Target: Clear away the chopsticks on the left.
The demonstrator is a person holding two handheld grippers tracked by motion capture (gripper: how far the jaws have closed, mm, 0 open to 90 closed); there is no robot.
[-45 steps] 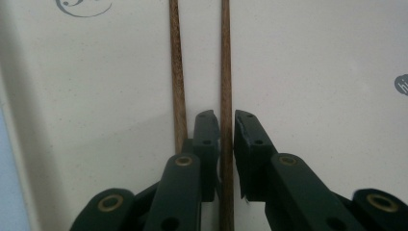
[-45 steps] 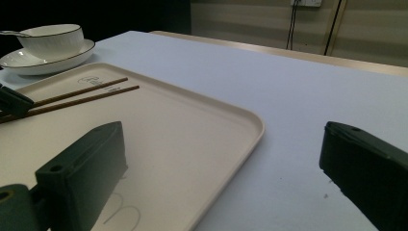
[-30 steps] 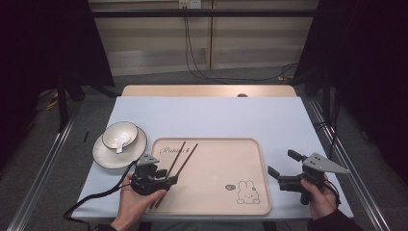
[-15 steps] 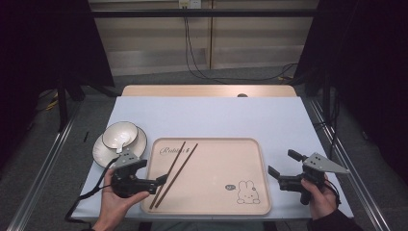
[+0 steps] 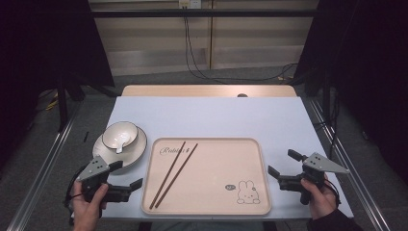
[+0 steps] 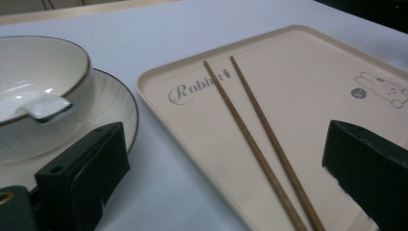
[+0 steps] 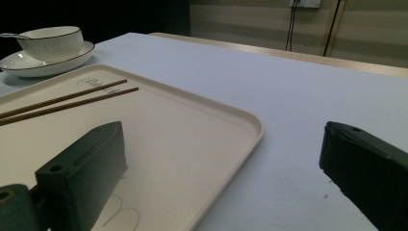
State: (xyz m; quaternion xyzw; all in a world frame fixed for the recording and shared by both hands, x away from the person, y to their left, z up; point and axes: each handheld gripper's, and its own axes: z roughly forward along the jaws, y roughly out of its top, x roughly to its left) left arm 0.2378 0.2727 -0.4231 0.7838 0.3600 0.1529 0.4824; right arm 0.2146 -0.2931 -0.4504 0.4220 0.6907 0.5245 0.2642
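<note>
Jaws on both sides stand spread and grasp nothing. The left gripper (image 5: pixel 126 175) hovers at the tray's (image 5: pixel 260 159) left edge, with the chopsticks (image 5: pixel 173 167) lying just ahead of it, apart from the jaws, side by side on the tray. The right gripper (image 5: pixel 284 164) sits off the tray's right edge. A bowl (image 5: pixel 120 135) with spoon (image 6: pixel 45 107) rests on a plate (image 5: pixel 137 148) left of the tray on the desk (image 5: pixel 216 115).

Left gripper (image 5: pixel 126 174) pulled back off tray (image 5: pixel 250 149) toward its near-left corner, jaws now spread and empty; a second ago closed over near ends of chopsticks (image 5: pixel 174 173), which now lie free on tray, angled slightly differently
</note>
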